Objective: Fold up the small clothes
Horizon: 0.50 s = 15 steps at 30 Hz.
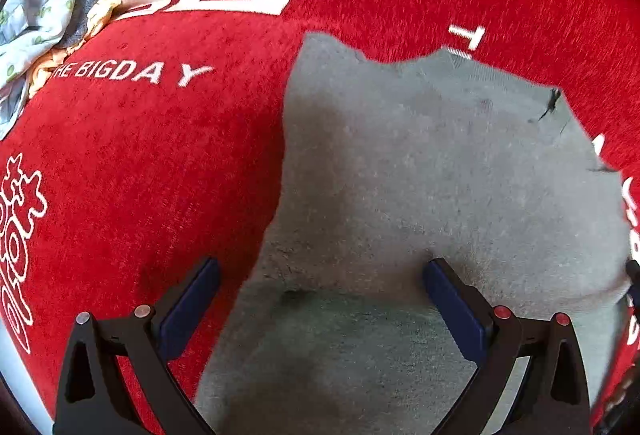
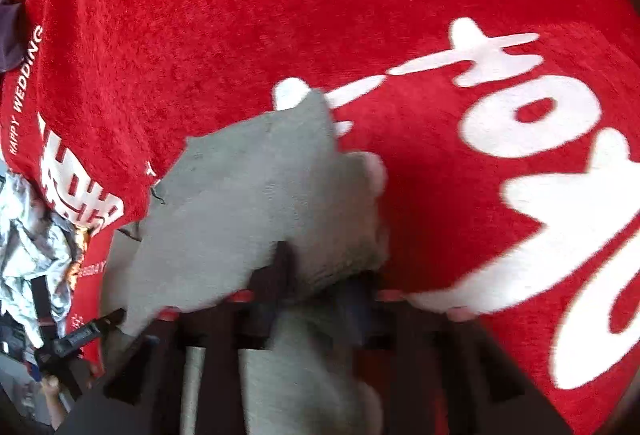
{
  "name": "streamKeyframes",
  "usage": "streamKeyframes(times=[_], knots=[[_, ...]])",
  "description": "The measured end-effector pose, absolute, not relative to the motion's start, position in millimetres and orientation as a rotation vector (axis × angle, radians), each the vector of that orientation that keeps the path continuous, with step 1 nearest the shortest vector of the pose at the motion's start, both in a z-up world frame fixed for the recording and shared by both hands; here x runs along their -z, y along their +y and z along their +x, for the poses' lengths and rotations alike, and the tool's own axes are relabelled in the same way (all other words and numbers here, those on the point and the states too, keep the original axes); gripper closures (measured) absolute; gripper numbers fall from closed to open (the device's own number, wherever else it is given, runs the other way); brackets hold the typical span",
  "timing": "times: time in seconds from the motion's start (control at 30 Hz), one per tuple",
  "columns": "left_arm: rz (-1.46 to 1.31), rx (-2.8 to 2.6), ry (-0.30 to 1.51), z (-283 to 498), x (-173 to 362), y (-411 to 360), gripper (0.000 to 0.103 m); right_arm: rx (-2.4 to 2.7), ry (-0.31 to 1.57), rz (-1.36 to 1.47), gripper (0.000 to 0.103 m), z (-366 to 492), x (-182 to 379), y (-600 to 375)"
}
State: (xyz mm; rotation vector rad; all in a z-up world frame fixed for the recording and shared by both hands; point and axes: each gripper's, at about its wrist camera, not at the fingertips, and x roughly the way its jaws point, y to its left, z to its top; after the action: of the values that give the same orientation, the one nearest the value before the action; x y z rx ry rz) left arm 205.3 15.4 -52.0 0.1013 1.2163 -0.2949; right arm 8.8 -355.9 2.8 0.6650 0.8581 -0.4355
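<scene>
I see my left hand-held gripper (image 1: 320,277) low over the work surface, pointing forward, its two blue-padded fingers (image 1: 192,309) spread wide apart and clamped on nothing; one finger sits over red cloth at lower left of the frame, the other over the grey garment (image 1: 432,187) at lower right. My right hand-held gripper (image 2: 316,275) sits at the bottom centre of its own view, blurred by motion, and its jaws are drawn together on a bunched fold of the grey garment (image 2: 256,195), which rises between them. The surface is covered by a red plush cloth (image 1: 168,163) with large white characters and the words "THE BIGDAY" printed on it; in the right wrist view the same red cloth (image 2: 240,35) carries "HAPPY WEDDING" along its left edge. I cannot tell what lies under the cloth. A pile of other clothes (image 1: 44,19), pale printed fabric with grey and orange pieces, lies at the upper left of the left wrist frame, and the same pile (image 2: 36,235) shows at the left edge of the right wrist frame. The grey garment lies mostly flat in the centre and right of the left view, its long axis running from bottom centre toward the upper right, with a notched, uneven far edge and loose dark threads at the upper right corner.
</scene>
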Motion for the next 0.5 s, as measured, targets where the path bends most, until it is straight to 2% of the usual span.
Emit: streamKeyframes(times=[0.03,0.17,0.23,0.3,0.47,0.5], knots=[[0.112,0.276,1.208,204,48,16,0.000,0.468,0.864,0.636,0.039,6,-7,-357],[-0.001,0.341,1.171,199,28,15,0.000,0.547,0.766,0.460,0.038,7,-46,-340],[-0.014,0.385,1.162,194,24,-1,0.000,0.476,0.740,0.409,0.030,20,-55,-319],[0.048,0.408,1.138,186,23,-21,0.000,0.370,0.786,0.361,0.025,39,-51,-297],[0.244,0.429,1.127,165,40,-47,0.000,0.261,0.998,0.242,0.026,68,-3,-260],[0.230,0.441,1.124,165,41,-42,0.000,0.251,0.977,0.230,0.026,63,-3,-260]])
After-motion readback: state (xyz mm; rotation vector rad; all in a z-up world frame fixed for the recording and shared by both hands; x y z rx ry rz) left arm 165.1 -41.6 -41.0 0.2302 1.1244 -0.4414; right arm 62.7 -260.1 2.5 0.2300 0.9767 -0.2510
